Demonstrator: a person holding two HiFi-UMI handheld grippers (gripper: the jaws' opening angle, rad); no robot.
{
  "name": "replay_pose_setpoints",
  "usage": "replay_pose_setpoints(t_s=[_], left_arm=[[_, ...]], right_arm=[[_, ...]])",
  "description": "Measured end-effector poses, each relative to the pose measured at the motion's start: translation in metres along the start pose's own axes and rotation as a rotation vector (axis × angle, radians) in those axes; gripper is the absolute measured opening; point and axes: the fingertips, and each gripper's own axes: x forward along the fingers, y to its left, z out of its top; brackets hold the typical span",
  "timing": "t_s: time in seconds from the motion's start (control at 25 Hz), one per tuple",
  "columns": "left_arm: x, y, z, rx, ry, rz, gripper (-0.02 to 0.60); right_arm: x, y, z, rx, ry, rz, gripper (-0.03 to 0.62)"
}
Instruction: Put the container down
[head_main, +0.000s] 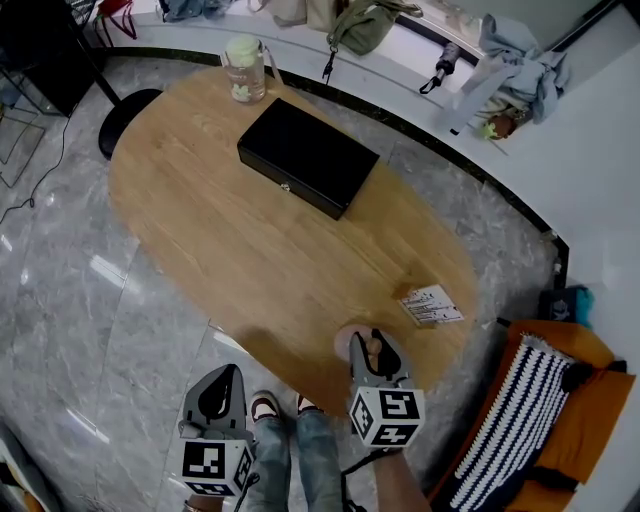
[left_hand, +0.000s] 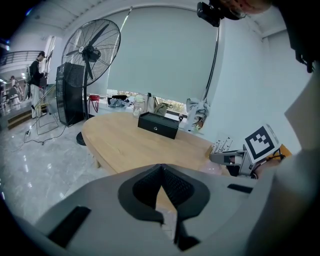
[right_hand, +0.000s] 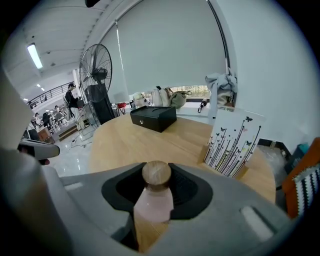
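The container is a small pale pink bottle with a round wooden stopper. My right gripper is shut on it, one jaw on each side of its body. In the head view the right gripper holds the container upright over the near edge of the oval wooden table. Its base is hidden, so I cannot tell if it touches the wood. My left gripper hangs off the table's near edge above the floor, and in its own view the left gripper is shut on nothing.
A black box lies at the table's middle back, and a lidded glass jar stands at the far end. A printed card stand sits right of the container. An orange seat with a striped cushion is at the right, and a floor fan stands beyond the table.
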Motion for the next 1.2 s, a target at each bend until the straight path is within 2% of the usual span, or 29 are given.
replay_pose_setpoints(t_s=[1.2], left_arm=[[-0.0012, 0.0004, -0.0004, 0.002, -0.006, 0.019, -0.003]], right_arm=[[-0.0030, 0.0067, -0.0089, -0.100, -0.019, 0.001, 0.133]])
